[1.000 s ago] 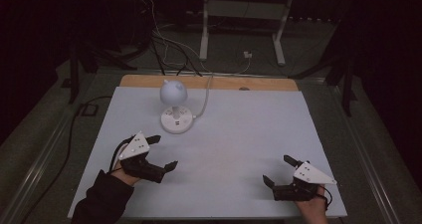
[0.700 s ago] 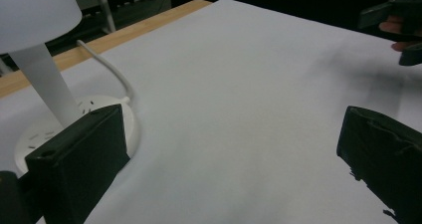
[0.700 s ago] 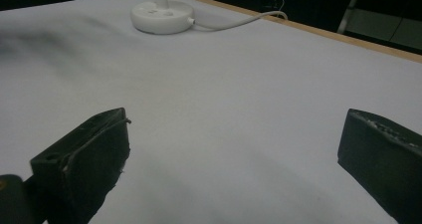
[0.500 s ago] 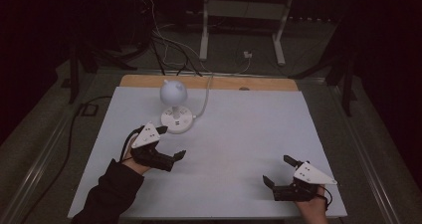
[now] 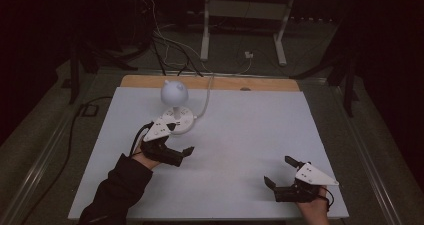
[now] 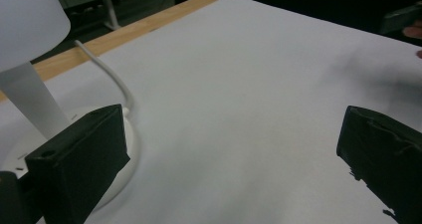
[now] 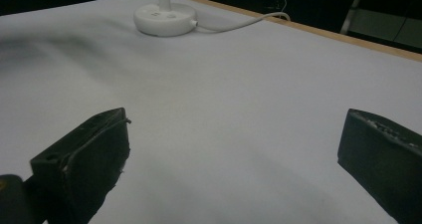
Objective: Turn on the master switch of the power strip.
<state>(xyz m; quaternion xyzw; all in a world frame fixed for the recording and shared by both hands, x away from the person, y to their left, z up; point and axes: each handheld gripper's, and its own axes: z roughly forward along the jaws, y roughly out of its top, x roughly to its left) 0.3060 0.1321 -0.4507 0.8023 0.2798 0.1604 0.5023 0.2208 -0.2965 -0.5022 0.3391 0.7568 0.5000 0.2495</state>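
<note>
lamp [image 5: 175, 110] near far-left edge, left tool [image 5: 172, 142] beside its base, jaws apart

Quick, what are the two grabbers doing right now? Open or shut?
Left gripper: open, holding nothing, right beside the lamp.
Right gripper: open, holding nothing, over the table.

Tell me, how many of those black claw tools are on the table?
2. The left gripper sits beside the white lamp, jaws open; the right gripper rests near the table's front right corner, also open.
</note>
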